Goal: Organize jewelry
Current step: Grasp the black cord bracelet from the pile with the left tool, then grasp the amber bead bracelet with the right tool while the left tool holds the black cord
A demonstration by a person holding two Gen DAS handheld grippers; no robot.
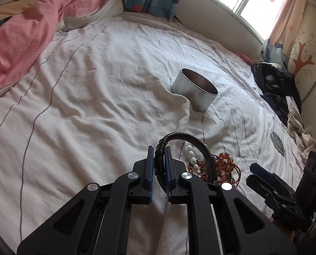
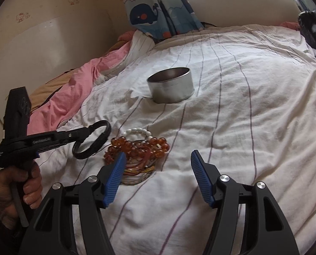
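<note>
Black braided bracelet, a stiff ring, pinched in left tongs

The left gripper's pads are hiding part of the black bracelet clamped between them. In the right wrist view, the right gripper's left finger is covering the near part of the jewelry pile, so the tangled cords there are not separable. Amber beads are overlapping the white bead bracelet. A small round object at the right is lying too small to identify. The picture's edge is cutting off the person's hand.
</note>
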